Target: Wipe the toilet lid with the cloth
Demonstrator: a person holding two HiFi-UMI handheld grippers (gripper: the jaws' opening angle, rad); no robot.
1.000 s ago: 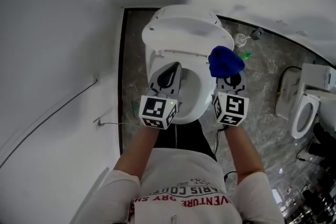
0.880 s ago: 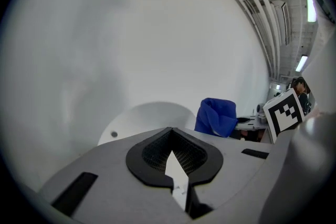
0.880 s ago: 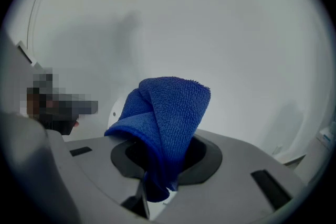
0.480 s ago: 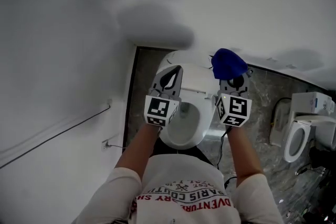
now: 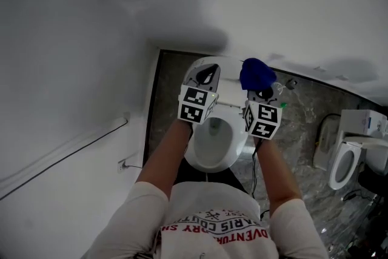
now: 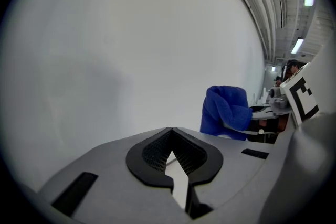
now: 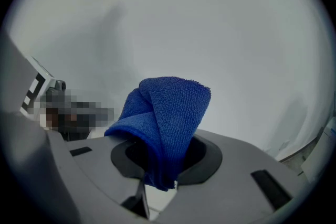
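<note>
In the head view the white toilet (image 5: 200, 158) stands below me, its bowl open. Of the raised lid (image 5: 231, 67) only a white strip shows between the two grippers. My left gripper (image 5: 208, 72) is held up over the toilet's back left, shut with nothing between its jaws (image 6: 170, 131). My right gripper (image 5: 260, 93) is level with it on the right, shut on a folded blue cloth (image 5: 257, 73) that sticks out past the jaws (image 7: 167, 113). Both gripper views face a bare white wall. The cloth (image 6: 226, 110) also shows in the left gripper view.
A white wall fills the left and top, with a thin cable (image 5: 73, 145) running along it. Grey marble floor (image 5: 300, 124) lies to the right, with a floor drain (image 5: 292, 83) and a small green item (image 5: 282, 105). A second toilet (image 5: 348, 161) stands at the right edge.
Both grippers have moved from over the seat up toward the toilet's back and the wall. The head view has shifted, so the toilet looks smaller. The cloth stays gripped.
</note>
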